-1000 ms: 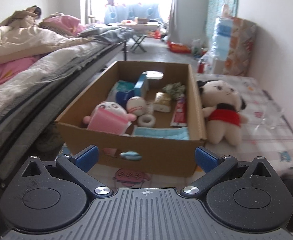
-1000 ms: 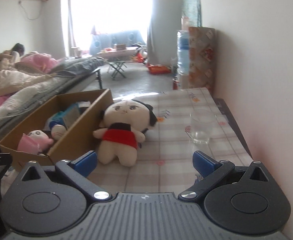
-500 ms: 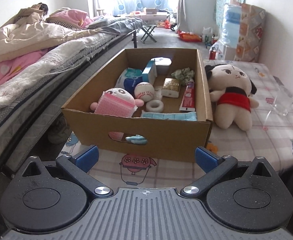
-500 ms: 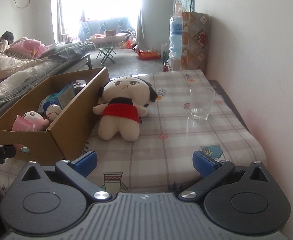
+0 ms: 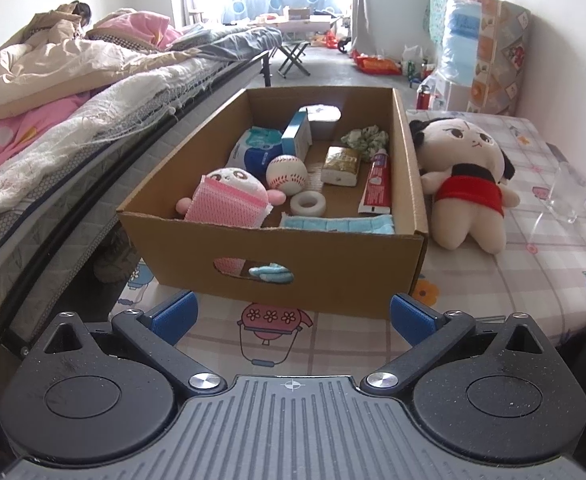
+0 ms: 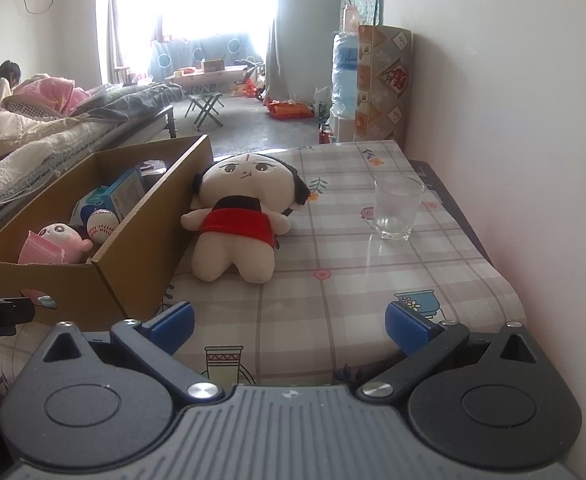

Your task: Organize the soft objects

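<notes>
A cardboard box [image 5: 333,276] stands on the checked tablecloth. In it lie a pink panda plush [image 5: 233,196], a baseball [image 5: 287,174], a blue cloth [image 5: 337,225], a tape roll [image 5: 308,203], a toothpaste tube [image 5: 378,184] and small packs. A cream doll in a red dress [image 5: 467,184] lies on the table just right of the box; it also shows in the right wrist view [image 6: 241,220]. My left gripper [image 5: 292,316] is open and empty in front of the box. My right gripper [image 6: 289,326] is open and empty at the table's near edge.
A clear glass [image 6: 398,208] stands on the table right of the doll, near the wall. A bed with quilts [image 5: 53,120] runs along the left of the box. A water bottle and a patterned board [image 6: 381,84] stand at the table's far end.
Both grippers have pulled back and risen a little, so more of the tablecloth shows in front of the box and doll. Both stay open. No object has moved.
</notes>
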`<state>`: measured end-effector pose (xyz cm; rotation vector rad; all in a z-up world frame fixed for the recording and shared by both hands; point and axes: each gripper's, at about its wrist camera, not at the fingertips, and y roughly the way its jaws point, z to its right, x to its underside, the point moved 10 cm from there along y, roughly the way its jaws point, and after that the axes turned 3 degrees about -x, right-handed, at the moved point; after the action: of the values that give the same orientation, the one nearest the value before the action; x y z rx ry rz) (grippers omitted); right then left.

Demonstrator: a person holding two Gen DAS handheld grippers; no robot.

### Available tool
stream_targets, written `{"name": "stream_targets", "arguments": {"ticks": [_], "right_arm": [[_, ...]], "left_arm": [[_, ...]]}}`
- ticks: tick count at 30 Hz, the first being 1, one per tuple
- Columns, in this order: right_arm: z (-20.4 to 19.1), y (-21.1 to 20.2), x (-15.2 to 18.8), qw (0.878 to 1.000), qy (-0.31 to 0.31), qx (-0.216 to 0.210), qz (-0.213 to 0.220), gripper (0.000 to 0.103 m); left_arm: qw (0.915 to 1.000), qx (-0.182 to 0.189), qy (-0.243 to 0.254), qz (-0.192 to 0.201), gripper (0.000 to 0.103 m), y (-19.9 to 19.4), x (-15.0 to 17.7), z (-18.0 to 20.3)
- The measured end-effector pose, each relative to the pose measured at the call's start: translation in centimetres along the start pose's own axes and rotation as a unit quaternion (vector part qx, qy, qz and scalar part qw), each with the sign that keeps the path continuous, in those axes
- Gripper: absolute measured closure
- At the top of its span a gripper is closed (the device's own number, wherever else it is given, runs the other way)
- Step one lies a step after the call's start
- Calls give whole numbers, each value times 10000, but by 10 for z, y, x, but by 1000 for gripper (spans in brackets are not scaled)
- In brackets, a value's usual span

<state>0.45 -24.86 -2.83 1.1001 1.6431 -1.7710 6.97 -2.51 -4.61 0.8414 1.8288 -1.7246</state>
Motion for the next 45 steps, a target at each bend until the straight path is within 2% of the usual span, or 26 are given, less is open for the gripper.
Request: {"name": "stream_targets", "arguments": {"ticks": [15, 45], "right_arm": [[-13, 8, -3, 9998, -79, -81, -185, 0], [-14, 12, 0, 9995, -4, -102, -313, 0]], "left_arm": [[9997, -12, -69, -243, 0, 9, 8, -9], [9995, -11, 38, -302, 0, 11, 11, -8]]}}
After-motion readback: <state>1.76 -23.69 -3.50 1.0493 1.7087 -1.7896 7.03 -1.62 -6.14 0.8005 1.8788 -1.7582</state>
